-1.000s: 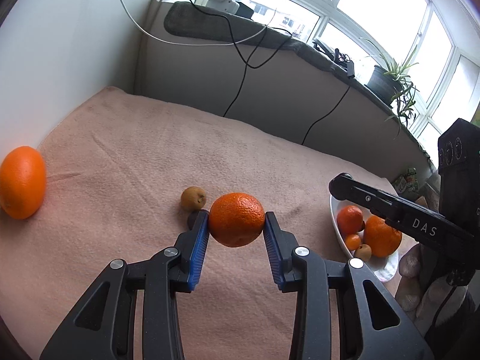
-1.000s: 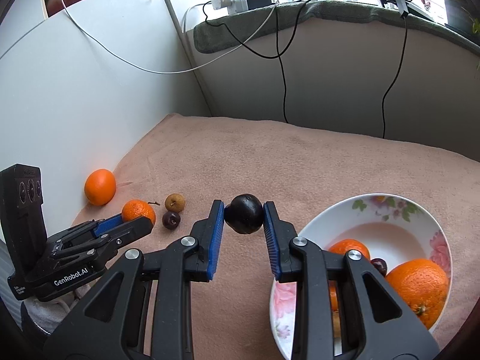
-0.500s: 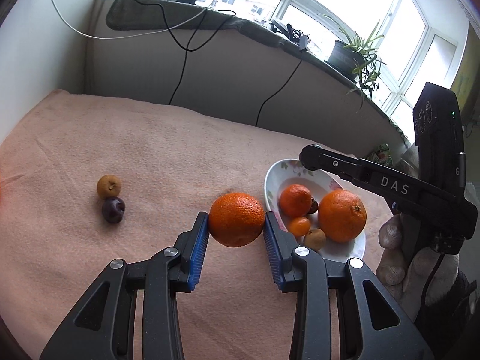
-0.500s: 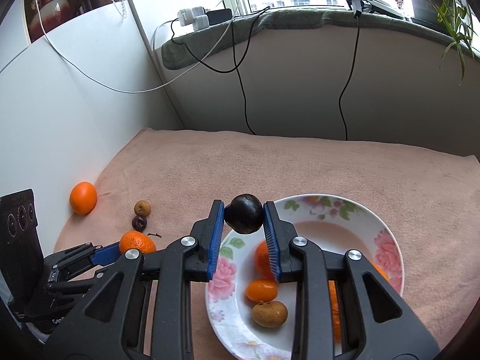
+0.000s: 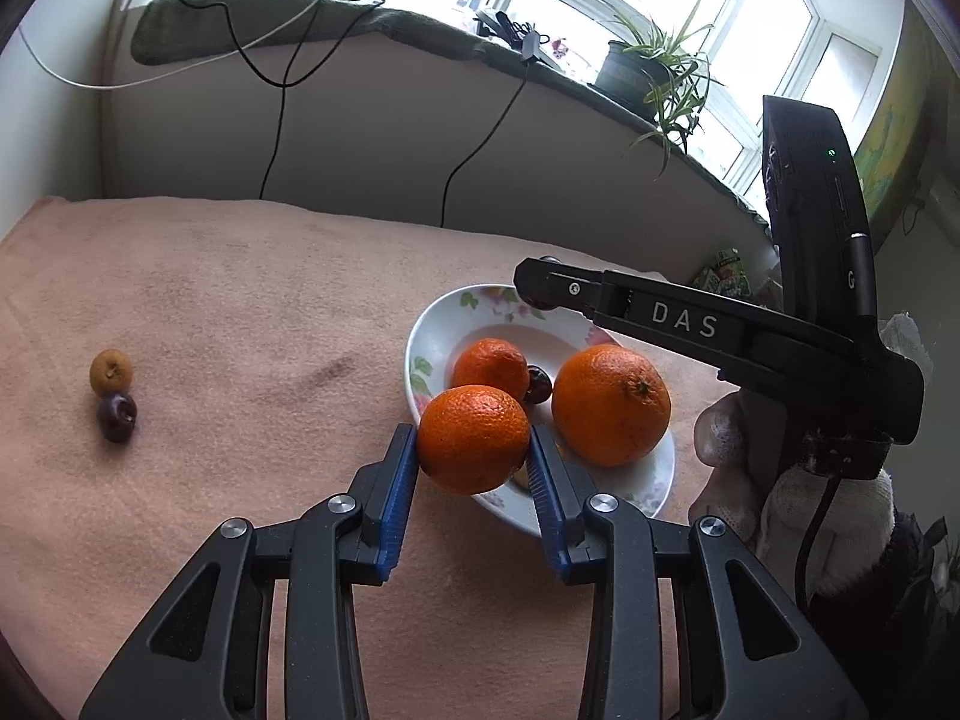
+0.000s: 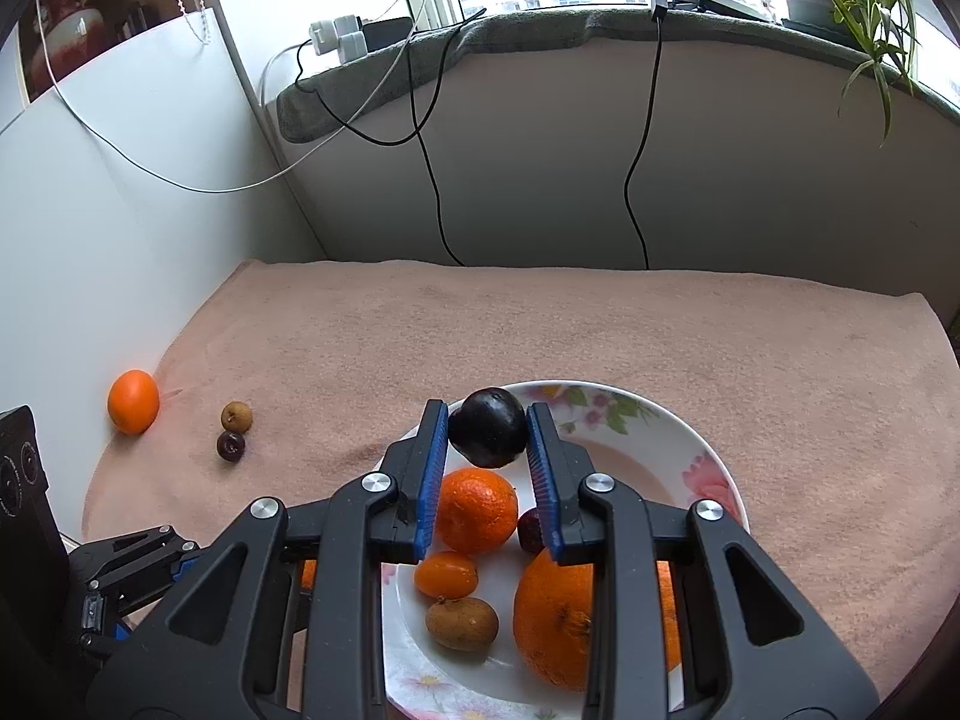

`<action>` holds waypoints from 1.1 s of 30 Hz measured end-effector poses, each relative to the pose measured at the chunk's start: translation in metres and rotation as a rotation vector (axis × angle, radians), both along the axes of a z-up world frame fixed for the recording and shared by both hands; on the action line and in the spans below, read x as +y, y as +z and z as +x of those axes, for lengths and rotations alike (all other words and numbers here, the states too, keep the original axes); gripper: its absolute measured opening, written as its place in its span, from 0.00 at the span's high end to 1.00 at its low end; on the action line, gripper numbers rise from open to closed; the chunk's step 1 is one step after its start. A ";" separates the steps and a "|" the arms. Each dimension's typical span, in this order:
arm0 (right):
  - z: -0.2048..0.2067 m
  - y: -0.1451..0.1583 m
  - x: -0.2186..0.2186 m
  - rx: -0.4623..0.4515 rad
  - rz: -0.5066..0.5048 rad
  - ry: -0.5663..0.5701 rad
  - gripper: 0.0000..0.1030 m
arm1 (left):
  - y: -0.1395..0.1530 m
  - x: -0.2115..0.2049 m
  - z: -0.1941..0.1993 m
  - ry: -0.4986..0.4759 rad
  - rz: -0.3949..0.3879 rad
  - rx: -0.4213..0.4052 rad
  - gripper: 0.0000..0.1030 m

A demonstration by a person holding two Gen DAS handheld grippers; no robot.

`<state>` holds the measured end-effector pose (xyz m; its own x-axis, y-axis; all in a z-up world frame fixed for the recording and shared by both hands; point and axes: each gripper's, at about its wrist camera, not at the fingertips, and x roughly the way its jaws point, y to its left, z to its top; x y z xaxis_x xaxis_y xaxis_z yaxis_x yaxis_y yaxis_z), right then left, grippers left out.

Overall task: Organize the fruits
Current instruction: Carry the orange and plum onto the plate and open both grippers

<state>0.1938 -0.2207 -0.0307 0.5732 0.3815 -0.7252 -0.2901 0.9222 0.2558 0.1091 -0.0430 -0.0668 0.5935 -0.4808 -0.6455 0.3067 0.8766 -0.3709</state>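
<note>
Now carried over from the bare cloth to above the floral plate [image 5: 420,354]. On the left, left gripper [image 5: 473,459] clamped on a tangerine [image 5: 473,447] at the near rim. On the right, right gripper [image 6: 487,437] pinching a dark plum [image 6: 487,435] above the far rim.

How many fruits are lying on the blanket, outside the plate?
3: an orange by the white wall, and a brown fruit touching a dark plum near it. Others may be hidden behind the tools.
</note>
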 end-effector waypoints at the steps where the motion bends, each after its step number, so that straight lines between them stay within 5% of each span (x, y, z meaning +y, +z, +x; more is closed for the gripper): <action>1: 0.001 -0.001 -0.001 0.004 0.001 -0.002 0.73 | 0.000 -0.002 0.000 -0.004 0.002 0.001 0.66; 23: 0.002 -0.004 -0.006 0.018 -0.015 -0.014 0.72 | -0.001 -0.024 0.001 -0.048 0.037 0.005 0.65; 24: 0.002 -0.004 -0.006 0.018 -0.016 -0.014 0.70 | -0.002 -0.024 0.002 -0.047 0.039 0.007 0.65; 27: -0.001 0.000 -0.006 -0.007 -0.012 -0.020 0.41 | -0.001 -0.025 0.003 -0.043 0.035 0.004 0.50; 31: -0.003 0.004 -0.006 -0.020 -0.011 -0.013 0.35 | 0.001 -0.025 0.003 -0.035 0.028 0.002 0.35; 33: -0.003 0.007 -0.006 -0.029 -0.008 -0.013 0.27 | 0.002 -0.025 0.002 -0.035 0.028 0.002 0.34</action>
<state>0.1908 -0.2267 -0.0241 0.5986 0.3678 -0.7116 -0.2852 0.9280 0.2398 0.1107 -0.0677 -0.0653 0.5754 -0.4827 -0.6603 0.3364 0.8755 -0.3468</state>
